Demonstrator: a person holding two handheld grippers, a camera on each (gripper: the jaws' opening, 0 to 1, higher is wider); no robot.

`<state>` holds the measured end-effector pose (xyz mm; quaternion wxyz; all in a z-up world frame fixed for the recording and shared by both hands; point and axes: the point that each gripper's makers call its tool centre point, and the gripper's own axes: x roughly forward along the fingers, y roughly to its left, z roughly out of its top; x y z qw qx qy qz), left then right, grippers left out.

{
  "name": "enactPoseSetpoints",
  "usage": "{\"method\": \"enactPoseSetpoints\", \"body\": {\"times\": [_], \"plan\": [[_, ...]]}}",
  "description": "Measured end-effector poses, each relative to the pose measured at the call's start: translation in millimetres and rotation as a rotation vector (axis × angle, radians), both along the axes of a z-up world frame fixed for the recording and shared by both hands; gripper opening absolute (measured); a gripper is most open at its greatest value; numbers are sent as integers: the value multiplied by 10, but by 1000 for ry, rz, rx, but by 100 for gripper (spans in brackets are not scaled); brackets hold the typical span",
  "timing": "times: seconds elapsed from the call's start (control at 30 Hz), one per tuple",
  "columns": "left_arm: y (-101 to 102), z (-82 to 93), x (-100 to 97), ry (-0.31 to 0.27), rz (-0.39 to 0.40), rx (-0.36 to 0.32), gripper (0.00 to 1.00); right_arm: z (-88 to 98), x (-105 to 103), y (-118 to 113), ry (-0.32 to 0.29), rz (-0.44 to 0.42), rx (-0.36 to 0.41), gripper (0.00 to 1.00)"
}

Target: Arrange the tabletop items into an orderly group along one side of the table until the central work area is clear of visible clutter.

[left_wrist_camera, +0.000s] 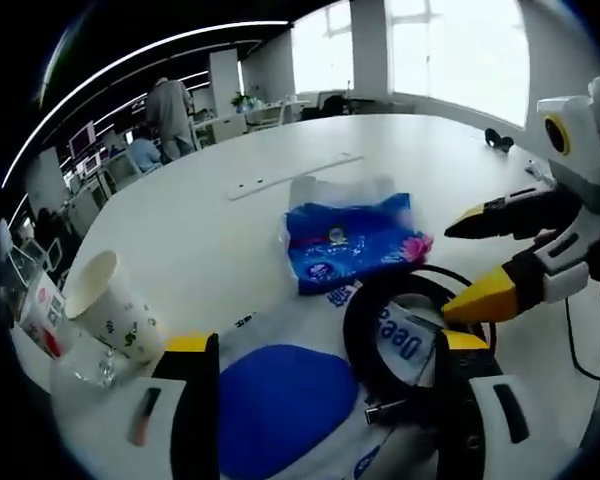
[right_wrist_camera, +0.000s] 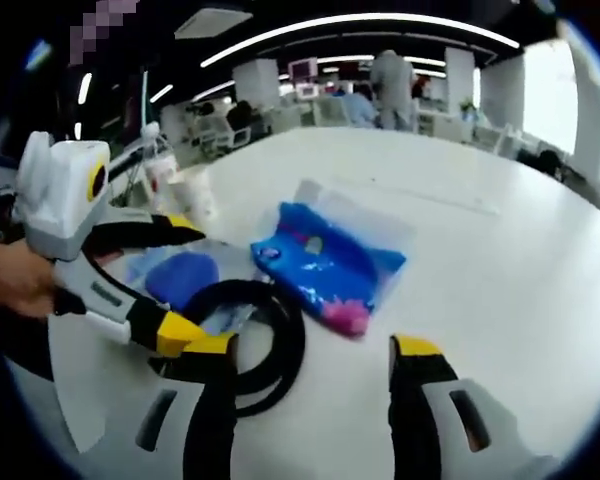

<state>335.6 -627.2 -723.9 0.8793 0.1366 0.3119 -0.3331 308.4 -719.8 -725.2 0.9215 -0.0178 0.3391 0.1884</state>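
my left gripper (left_wrist_camera: 325,345) hangs low over the white surface (left_wrist_camera: 200,215) with its jaws spread wide and nothing between them; between the two yellow tips i see a flat white packet with a big blue oval (left_wrist_camera: 280,405) lying on the surface. just to the right of that, a coil of black cable (left_wrist_camera: 358,330) rests on the packet's printed edge, and my left gripper's right jaw sits beside the coil.

my right gripper (right_wrist_camera: 315,350) is also spread apart and empty. in the left gripper view it comes in from the right (left_wrist_camera: 470,262), its yellow-tipped jaws open above the cable coil. in the right gripper view the same coil (right_wrist_camera: 280,335) lies just ahead of my right gripper's left jaw, and my left gripper (right_wrist_camera: 185,285) shows at the left with a hand (right_wrist_camera: 15,275) behind it.

beyond the coil lies a blue plastic-wrapped pack with a pink patch at one corner (left_wrist_camera: 352,240), near the middle of the surface; in the right gripper view it is just past the coil (right_wrist_camera: 325,262). a paper cup with a small printed pattern (left_wrist_camera: 110,305) leans at the left edge of the surface, close to a red and white carton (left_wrist_camera: 42,318). a thin pen-like stick (left_wrist_camera: 145,415) lies near my left gripper's left jaw. a long flat white strip (left_wrist_camera: 295,173) lies farther out, well apart from the rest. people stand by desks in the background (left_wrist_camera: 168,115).
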Motion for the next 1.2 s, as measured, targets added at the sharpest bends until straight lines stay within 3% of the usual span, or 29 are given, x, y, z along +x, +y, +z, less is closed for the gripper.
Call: {"method": "enactPoseSetpoints", "body": {"times": [0.17,0.33,0.6,0.83,1.03,1.2], "plan": [[-50,-38,-2,2,-22,16,86,-71,10,23,19,-19,-44,42],[-86,-116,-16,13,-28,23,82,-162,10,60,48,13,-99,39],[-126,-158,-9,14,-43,35,76,-201,32,120,53,22,-117,29],[-273,-164,-95,23,-110,49,53,-199,54,182,44,44,-138,19],[-281,-165,-121,27,-112,35,48,-196,57,178,42,37,-132,18],[-352,-166,-194,59,-140,9,37,-198,53,179,40,20,-124,17]]}}
